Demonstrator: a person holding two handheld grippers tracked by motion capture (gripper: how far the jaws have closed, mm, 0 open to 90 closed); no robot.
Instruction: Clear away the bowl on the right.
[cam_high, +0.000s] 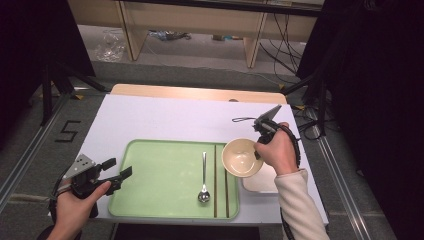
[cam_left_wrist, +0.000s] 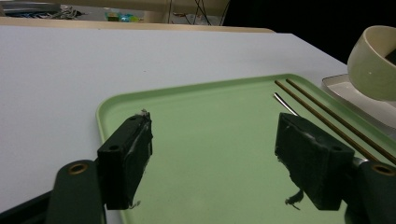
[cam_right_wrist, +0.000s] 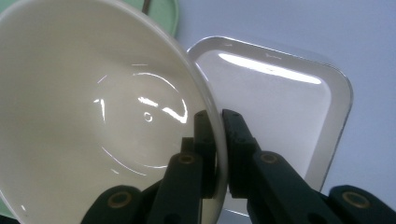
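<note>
cream glazed bowl (cam_high: 242, 157), looks ceramic, held up off the table at the right end of the green tray (cam_high: 150, 150), tilted so the opening faces the camera in the high view. right gripper (cam_right_wrist: 219, 135) is clamped on the bowl's rim, one jaw inside, one outside, wall pinched between them. white rectangular plate (cam_right_wrist: 289, 107) sits on the table right under and just right of the bowl, touching or nearly touching the tray edge, can't tell which.

handling guess: stiff, smooth, glossy glaze so likely slippery against the pads; probably moderately heavy for a rim pinch, so it wants to swing or rotate about the grip point. fragile if dropped or knocked on the plate. rim is the sensible hold for a two-jaw tool, body too wide. grip sits at the near-right part of the rim; keep it squeezed hard and move slow, lower flat onto base.

left gripper (cam_high: 116, 169) hangs over the near left corner of the tray, jaws wide apart, nothing between them. spoon (cam_high: 203, 180) lies on the tray right of centre, bowl end near. two chopsticks (cam_high: 220, 180) lie parallel just right of the spoon, running near to far. white table (cam_high: 165, 115) otherwise bare.
</note>
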